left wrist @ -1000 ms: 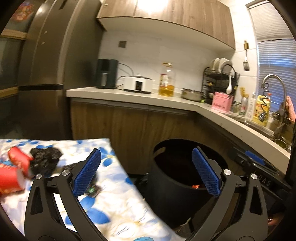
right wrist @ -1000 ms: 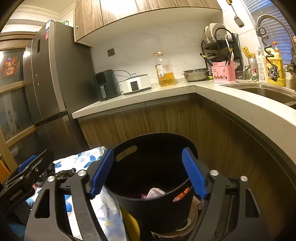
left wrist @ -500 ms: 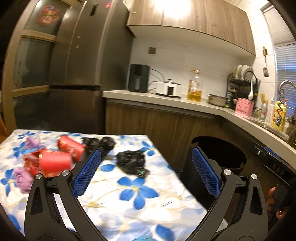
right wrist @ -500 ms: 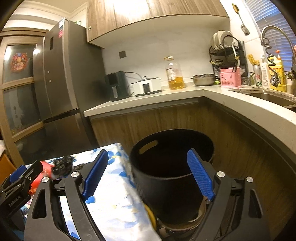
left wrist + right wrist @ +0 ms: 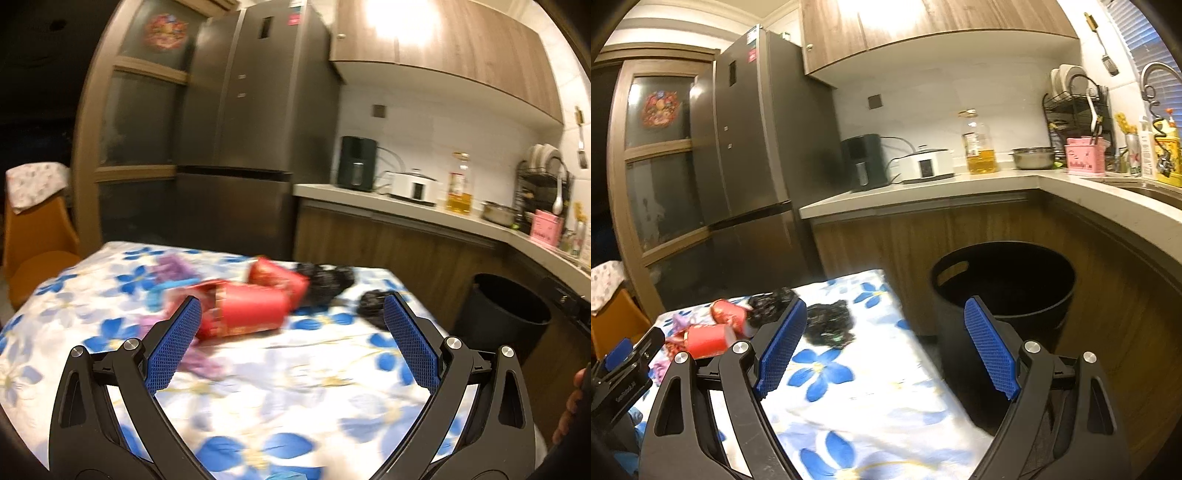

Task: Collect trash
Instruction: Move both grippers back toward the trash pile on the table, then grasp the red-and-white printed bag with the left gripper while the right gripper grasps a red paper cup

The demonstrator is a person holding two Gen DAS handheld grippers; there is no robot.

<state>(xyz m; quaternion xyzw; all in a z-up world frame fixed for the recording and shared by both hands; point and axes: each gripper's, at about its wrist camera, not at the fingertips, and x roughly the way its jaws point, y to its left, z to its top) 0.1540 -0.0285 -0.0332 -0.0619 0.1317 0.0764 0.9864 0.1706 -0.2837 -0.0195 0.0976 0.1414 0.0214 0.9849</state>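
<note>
Trash lies on a table with a white cloth printed with blue flowers point(image 5: 303, 373). Two red paper cups lie on their sides, the nearer one point(image 5: 251, 310) point(image 5: 705, 339) and a farther one point(image 5: 277, 277) point(image 5: 727, 314). Two crumpled black plastic bags point(image 5: 328, 282) point(image 5: 373, 306) point(image 5: 831, 323) lie to their right, and purple scraps point(image 5: 173, 267) to their left. The black trash bin point(image 5: 506, 314) point(image 5: 1004, 291) stands on the floor off the table's right edge. My left gripper point(image 5: 291, 343) is open and empty above the table, short of the cups. My right gripper point(image 5: 886, 347) is open and empty over the table's right edge.
A tall dark fridge point(image 5: 251, 140) stands behind the table. A wooden counter point(image 5: 923, 188) wraps round the bin, carrying appliances, an oil bottle, a bowl and a dish rack. An orange chair point(image 5: 33, 254) sits at the left. A hand point(image 5: 572, 406) shows at the right edge.
Both grippers have swung left, away from the bin and over the table. The cups and black bags have come into the middle of the left wrist view. Both stayed open and empty.
</note>
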